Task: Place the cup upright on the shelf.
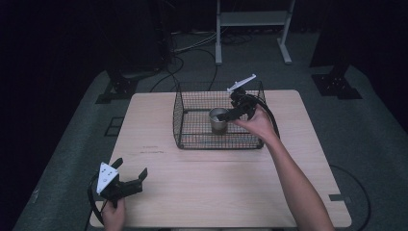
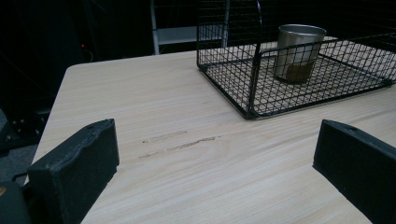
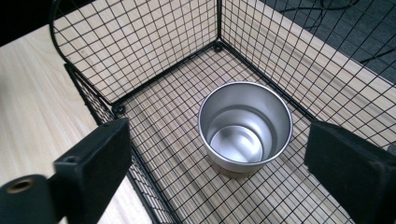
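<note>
Pale wooden table (image 1: pixel 211 183) in dark room, wire basket (image 1: pixel 192 139) holding cup (image 1: pixel 217 119), both grippers' fingers released.

A wire basket (image 1: pixel 192 130) sits on the wooden table (image 1: pixel 216 183).

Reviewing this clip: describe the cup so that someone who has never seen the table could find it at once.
On the light wooden table stands a black wire basket, toward the far side. The metal cup stands upright on the basket's mesh floor, with the right gripper open just above it. It is silvery, open-topped, empty, and the basket holds nothing else.
</note>
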Tool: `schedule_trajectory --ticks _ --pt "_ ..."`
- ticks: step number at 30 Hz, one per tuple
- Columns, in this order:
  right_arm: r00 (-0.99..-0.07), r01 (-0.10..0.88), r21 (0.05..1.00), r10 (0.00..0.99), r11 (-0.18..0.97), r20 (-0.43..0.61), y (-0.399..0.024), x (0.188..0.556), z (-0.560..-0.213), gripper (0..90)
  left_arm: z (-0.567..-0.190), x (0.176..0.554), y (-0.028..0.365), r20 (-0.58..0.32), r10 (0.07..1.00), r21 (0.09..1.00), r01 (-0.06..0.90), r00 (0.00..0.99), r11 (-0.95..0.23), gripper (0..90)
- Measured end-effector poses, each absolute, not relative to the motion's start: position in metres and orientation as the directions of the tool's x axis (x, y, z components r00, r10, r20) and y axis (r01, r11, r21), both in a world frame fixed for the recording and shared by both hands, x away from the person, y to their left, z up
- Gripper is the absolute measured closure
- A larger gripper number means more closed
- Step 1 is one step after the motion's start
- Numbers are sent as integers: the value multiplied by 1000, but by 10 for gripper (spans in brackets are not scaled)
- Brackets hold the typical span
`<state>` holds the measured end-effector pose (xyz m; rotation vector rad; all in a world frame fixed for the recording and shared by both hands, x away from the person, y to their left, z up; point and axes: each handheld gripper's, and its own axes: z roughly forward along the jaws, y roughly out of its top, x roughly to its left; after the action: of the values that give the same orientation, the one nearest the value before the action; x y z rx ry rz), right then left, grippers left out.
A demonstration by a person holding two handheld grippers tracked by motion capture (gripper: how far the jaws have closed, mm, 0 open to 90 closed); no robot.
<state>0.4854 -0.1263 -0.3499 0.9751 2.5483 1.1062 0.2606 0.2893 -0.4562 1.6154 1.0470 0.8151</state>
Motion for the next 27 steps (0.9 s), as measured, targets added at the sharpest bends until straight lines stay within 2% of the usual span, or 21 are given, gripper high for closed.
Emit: schedule_trajectory --ticks 27 --pt "-791 459 726 608 512 72 -154 448 -349 128 -456 261 286 29 914 961 240 404 -136 0"
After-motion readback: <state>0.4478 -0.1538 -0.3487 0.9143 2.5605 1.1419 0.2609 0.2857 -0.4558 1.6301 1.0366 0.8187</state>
